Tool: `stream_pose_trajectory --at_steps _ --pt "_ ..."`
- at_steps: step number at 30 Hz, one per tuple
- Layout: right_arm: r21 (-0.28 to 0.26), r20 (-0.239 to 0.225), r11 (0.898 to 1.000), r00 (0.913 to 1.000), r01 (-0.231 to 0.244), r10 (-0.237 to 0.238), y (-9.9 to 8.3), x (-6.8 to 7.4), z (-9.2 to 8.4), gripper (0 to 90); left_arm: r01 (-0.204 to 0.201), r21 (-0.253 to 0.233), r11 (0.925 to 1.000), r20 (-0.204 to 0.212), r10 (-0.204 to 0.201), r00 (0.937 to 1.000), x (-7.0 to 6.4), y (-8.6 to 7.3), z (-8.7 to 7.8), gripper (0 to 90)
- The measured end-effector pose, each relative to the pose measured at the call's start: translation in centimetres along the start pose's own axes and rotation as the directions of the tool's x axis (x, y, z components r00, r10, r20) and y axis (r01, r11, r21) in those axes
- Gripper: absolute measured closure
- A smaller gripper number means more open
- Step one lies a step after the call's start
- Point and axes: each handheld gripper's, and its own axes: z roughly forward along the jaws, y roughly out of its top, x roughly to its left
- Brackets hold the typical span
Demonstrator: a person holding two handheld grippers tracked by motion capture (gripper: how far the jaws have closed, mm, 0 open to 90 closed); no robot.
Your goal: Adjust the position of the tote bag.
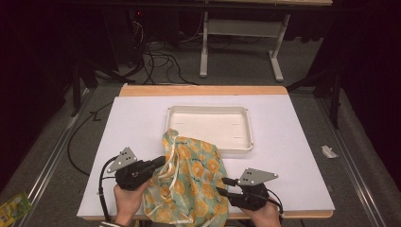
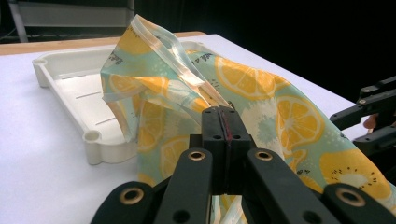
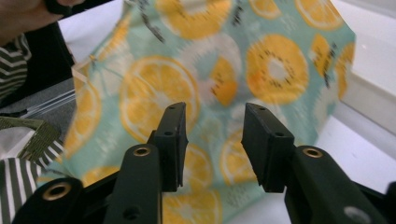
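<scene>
Fruit-print bag (image 1: 189,182) hangs pinched at its edge between the closed jaws of the left gripper (image 1: 160,162), draping over the table's near edge and onto the corner of a white tray (image 1: 208,124) just beyond. Right gripper (image 1: 224,186), jaws parted and empty, hovers beside the fabric.

The cloth bag (image 1: 189,182) is pale mint green with orange citrus slices and some white flowers, perhaps also kiwi slices, while the tray (image 1: 208,111) is cream white, the table top (image 1: 293,151) is white with a wooden edge, and both grippers are black.
</scene>
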Motion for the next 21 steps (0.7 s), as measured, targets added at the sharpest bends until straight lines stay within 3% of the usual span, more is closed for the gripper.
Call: stream_pose_trajectory --at_steps 6,9,16,21 --pt "-0.016 -0.010 1.000 0.9997 0.021 -0.022 1.7 0.6 1.1 54.3 0.002 0.001 1.0000 -0.002 -0.002 1.0000 0.0 0.0 0.0 90.0" --pt "-0.022 0.010 0.999 0.9994 0.032 -0.032 2.6 0.7 1.6 50.6 0.002 0.001 1.0000 0.000 -0.002 1.0000 0.0 0.0 0.0 90.0" --pt "-0.007 0.058 1.000 0.9980 0.027 -0.026 4.2 -0.5 3.2 43.6 0.006 0.000 1.0000 0.003 -0.006 1.0000 0.1 0.0 0.0 90.0" --pt "0.024 0.058 1.000 0.9981 0.019 -0.020 4.4 -1.1 4.6 42.2 0.008 0.002 1.0000 0.002 -0.008 1.0000 0.2 -0.1 0.1 90.0"
